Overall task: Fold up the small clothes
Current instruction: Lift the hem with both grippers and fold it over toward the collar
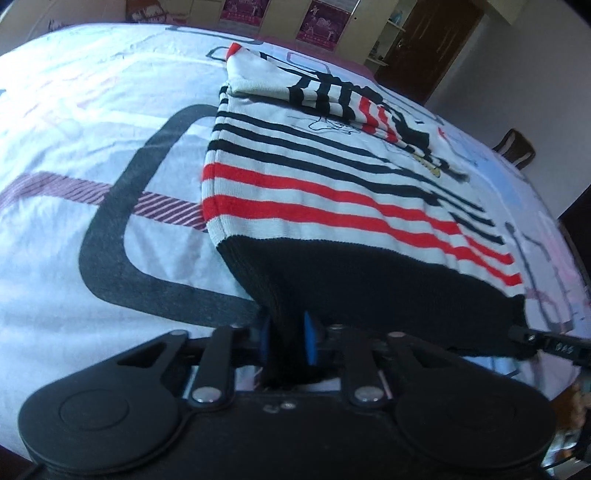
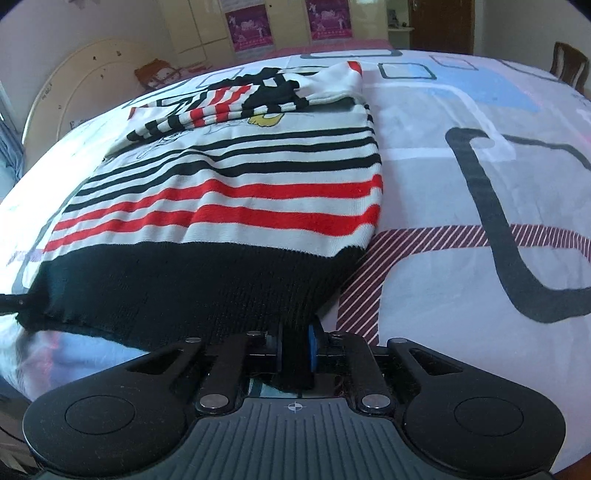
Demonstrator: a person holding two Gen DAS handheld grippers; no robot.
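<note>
A small knitted sweater (image 1: pixel 332 199) with white, black and red stripes and a black hem lies on a patterned bedsheet (image 1: pixel 92 147). Its sleeves are folded across the chest at the far end. My left gripper (image 1: pixel 286 341) is shut on the hem's left corner, black knit pinched between the blue pads. My right gripper (image 2: pixel 295 349) is shut on the hem's right corner of the sweater (image 2: pixel 240 192) in the same way. The hem rises off the sheet (image 2: pixel 461 221) at both corners. The tip of the other gripper (image 1: pixel 532 338) shows at the right edge of the left wrist view.
The sheet carries grey rounded outlines, striped maroon bands and blue patches. Beyond it stand cream cupboards with pink posters (image 2: pixel 247 27), a dark wooden door (image 1: pixel 432 44) and a wooden chair (image 2: pixel 569 62). A round cream board (image 2: pixel 85 88) leans at the far left.
</note>
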